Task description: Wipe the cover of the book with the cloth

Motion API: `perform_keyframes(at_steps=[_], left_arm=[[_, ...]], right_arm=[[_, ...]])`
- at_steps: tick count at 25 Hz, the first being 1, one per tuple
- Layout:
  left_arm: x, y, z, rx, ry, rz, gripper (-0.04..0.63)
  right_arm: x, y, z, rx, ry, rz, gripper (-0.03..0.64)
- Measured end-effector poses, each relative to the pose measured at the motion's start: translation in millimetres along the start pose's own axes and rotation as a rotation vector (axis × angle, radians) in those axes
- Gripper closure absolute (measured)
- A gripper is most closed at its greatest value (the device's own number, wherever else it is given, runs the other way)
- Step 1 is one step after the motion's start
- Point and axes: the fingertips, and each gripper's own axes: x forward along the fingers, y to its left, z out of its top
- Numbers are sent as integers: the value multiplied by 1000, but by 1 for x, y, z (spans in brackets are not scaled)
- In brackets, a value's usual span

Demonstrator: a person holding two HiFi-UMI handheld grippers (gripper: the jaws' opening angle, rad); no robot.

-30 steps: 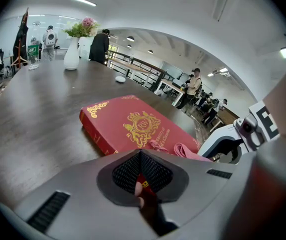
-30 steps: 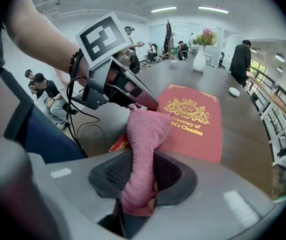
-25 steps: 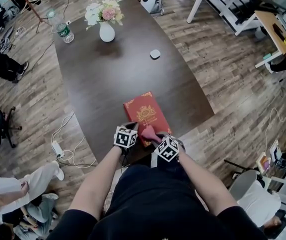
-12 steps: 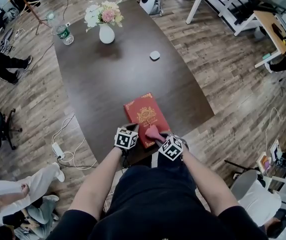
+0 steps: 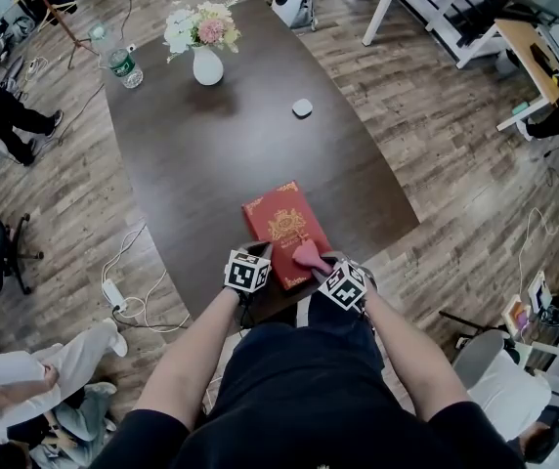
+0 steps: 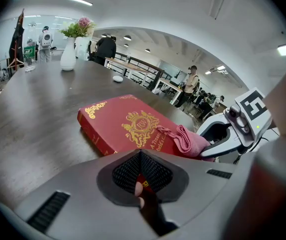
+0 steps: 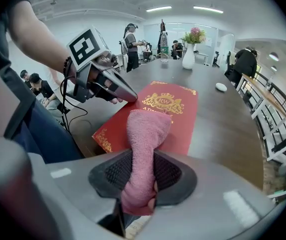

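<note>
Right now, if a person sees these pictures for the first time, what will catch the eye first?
The red book with gold ornament stands out, lying at the near edge of the dark table. A pink cloth, pinched in the right hand-held gripper, rests on its cover, while the left hand-held gripper grips the book's near corner. At the far end stands a white vase of flowers.

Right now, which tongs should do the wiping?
Right. The right tongs pinch the pink cloth, whose end rests on the red book. The left tongs grip the book's near corner, probably steadying it.
</note>
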Motion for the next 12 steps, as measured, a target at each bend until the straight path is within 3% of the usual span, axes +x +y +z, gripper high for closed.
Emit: perform_keyframes(at_steps=[12], left_arm=[[0, -2, 0, -6, -4, -10, 600]], right_arm=[[-7, -12, -6, 9, -7, -6, 499]])
